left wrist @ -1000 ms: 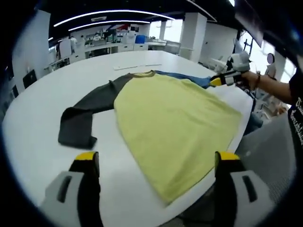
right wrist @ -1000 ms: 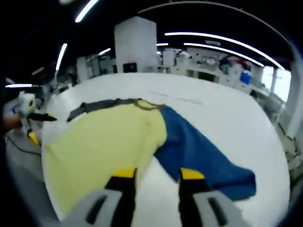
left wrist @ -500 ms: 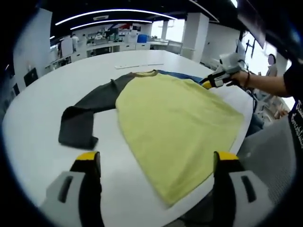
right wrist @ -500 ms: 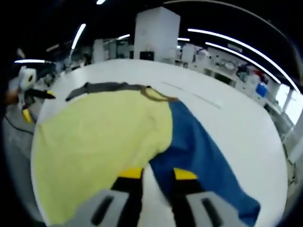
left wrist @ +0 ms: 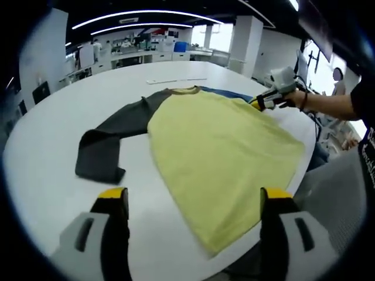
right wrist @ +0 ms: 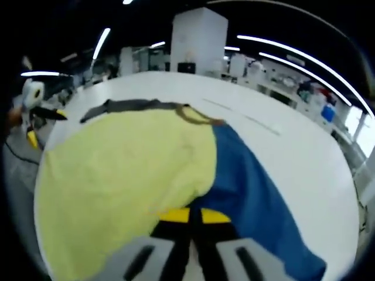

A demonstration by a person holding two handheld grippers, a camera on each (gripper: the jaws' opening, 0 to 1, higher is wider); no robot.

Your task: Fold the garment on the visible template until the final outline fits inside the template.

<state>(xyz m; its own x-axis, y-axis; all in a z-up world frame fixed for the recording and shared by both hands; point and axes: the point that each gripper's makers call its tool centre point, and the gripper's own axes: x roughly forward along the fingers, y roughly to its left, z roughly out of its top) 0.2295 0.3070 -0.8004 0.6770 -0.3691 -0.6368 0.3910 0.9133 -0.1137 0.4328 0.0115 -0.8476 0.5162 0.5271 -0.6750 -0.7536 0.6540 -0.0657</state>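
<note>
On the white table (left wrist: 41,158) lies the garment (left wrist: 217,146), yellow body flat, dark sleeve (left wrist: 111,140) out to one side, blue sleeve (right wrist: 258,193) to the other. Left claw (left wrist: 193,202) hangs released above the table's near edge. Right claw (right wrist: 195,215) is clenched, prob. pinching the garment where yellow meets blue.

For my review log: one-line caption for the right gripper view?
Right gripper closed at the seam where the shirt's yellow body meets its blue sleeve.
</note>
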